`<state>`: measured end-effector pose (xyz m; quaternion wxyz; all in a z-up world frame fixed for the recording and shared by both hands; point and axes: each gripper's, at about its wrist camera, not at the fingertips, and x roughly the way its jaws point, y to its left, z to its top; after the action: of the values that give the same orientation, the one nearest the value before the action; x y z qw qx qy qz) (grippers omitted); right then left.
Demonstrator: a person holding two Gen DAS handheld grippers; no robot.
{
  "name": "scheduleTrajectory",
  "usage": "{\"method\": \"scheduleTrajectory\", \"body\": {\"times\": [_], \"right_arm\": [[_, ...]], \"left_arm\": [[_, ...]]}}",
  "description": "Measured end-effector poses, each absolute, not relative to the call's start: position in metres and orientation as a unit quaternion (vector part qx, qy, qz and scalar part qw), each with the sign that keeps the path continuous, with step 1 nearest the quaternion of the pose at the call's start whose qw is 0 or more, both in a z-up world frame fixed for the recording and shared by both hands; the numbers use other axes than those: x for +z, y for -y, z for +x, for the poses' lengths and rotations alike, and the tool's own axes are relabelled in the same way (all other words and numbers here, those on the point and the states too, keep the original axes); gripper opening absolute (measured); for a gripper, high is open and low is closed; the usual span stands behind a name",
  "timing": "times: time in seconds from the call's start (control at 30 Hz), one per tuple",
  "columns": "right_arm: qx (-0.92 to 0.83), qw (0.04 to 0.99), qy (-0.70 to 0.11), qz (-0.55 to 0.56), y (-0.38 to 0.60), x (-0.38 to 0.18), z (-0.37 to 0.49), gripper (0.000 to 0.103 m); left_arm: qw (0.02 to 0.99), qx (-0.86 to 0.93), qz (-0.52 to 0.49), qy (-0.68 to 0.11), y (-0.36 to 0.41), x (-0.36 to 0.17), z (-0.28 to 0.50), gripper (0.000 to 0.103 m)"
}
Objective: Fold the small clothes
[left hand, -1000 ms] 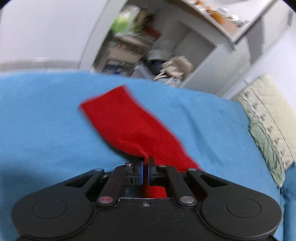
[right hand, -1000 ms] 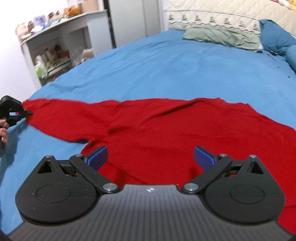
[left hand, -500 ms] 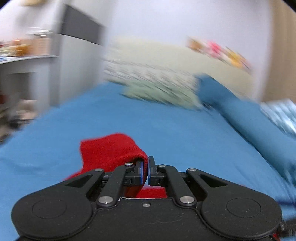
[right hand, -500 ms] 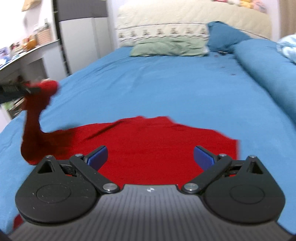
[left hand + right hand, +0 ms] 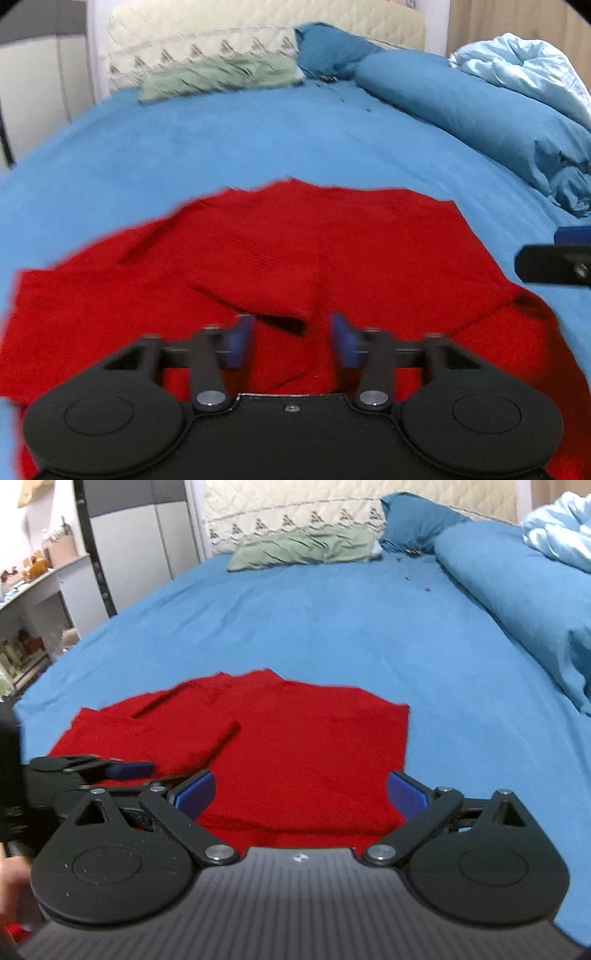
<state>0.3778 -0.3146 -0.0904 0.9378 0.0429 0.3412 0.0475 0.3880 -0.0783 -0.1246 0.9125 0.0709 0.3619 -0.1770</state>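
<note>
Your left claw (image 5: 291, 338) has just released the sleeve, now folded across the red sweater (image 5: 295, 746); your right claw (image 5: 300, 794) hovers open.

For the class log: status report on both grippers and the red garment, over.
Left gripper open, empty, over cloth. Right gripper open, empty. Red garment flat on blue bedsheet, sleeve folded across. Nothing in the way.

Home bedroom, blue-sheeted bed (image 5: 332, 620), pillows (image 5: 303, 548), quilted headboard (image 5: 295, 502), wardrobe (image 5: 129, 539)
</note>
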Motion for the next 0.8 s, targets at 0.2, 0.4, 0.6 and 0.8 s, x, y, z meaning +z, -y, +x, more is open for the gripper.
{"method": "scheduleTrajectory", "body": {"times": [0.2,0.4,0.6,0.8], "right_arm": [[0.119,0.932,-0.342,-0.009,0.270,-0.076,0.393,0.103],[0.155,0.905,-0.375,-0.131,0.182,-0.105,0.438,0.103],[0.144,0.876,-0.392,-0.240,0.118,-0.150,0.475,0.077],[0.119,0.876,-0.403,-0.235,0.107,-0.164,0.506,0.045]], "left_arm": [[0.941,-0.107,0.073,-0.312,-0.015,-0.097,0.363,0.103],[0.942,-0.017,0.040,-0.332,-0.078,-0.127,0.367,0.102],[0.931,0.002,-0.015,-0.365,-0.113,-0.146,0.376,0.101],[0.928,0.014,-0.023,-0.370,-0.122,-0.143,0.377,0.100]]}}
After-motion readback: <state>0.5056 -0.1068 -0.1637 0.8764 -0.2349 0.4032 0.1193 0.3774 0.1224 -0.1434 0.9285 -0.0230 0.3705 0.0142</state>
